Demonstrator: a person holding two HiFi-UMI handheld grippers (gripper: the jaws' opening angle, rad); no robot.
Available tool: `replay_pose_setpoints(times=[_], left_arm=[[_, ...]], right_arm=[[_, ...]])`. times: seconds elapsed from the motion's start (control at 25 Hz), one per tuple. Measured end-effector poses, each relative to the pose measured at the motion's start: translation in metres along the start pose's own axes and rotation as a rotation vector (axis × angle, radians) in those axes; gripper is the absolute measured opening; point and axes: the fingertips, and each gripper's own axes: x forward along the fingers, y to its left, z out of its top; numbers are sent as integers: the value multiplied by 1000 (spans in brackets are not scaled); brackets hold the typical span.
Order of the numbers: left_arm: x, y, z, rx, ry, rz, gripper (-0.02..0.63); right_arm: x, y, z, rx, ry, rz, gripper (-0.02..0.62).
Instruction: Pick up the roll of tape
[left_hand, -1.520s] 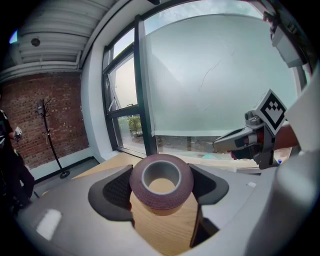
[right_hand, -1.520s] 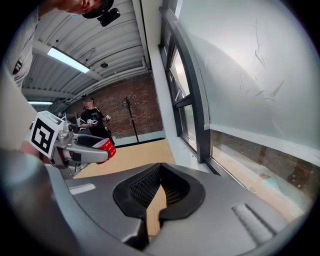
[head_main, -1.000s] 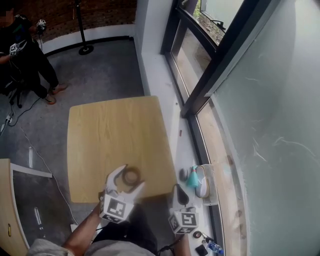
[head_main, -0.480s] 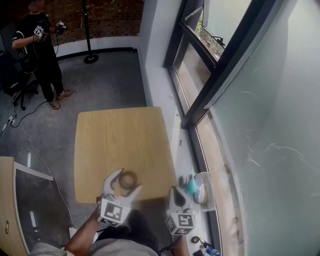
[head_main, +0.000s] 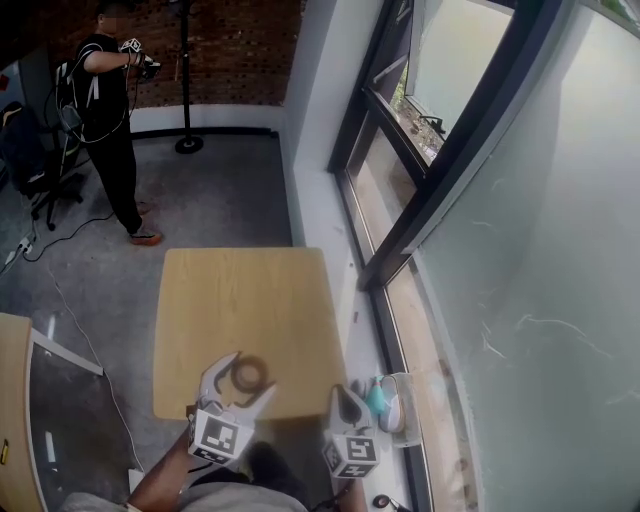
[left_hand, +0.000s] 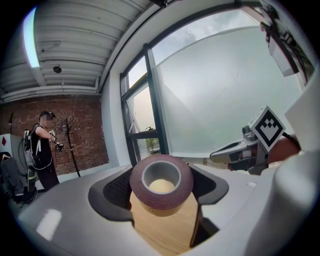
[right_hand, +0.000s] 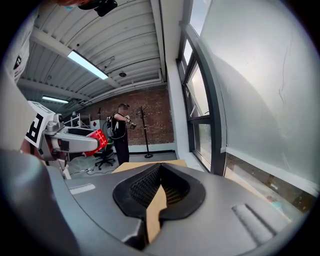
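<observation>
- The table (head_main: 240, 300) lies ahead of me at 12 o'clock.
- My left gripper (head_main: 249, 376) is over the table's near edge, with the tape (left_hand: 165, 200) between its jaws.
- My right gripper (head_main: 348, 396) is at 3 o'clock from the left one, off the table's corner.
- A person (head_main: 110, 110) stands beyond the table at 11 o'clock.
- The window (head_main: 420, 200) runs along my right, from 1 to 3 o'clock.

**Bench** (head_main: 245, 300): one. Light wood-grain top, roughly square, with rounded corners. It stands on the grey floor (head_main: 215, 195), its right edge just beside the white window ledge (head_main: 318, 215).

**At the near edge, left of centre:** roll of tape (left_hand: 161, 200), a dark band on a grey core. It is clamped between the jaws of the left gripper (head_main: 251, 373). Whether it touches the top cannot be told.
</observation>
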Motion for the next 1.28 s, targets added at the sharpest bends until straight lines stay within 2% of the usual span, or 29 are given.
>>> replay_pose_setpoints(times=[0.36,0.8,1.28], left_arm=[[-21,9,19,-25,-50,25,341],[-41,17,34,-11,-92,50,341],[-57,27,41,-3,-120,84,341]], right_arm=[[-4,15,17,-12,-30,20,14],[-13,27,36,-31,-74,27,14],[-15,29,37,-50,-87,23,14]])
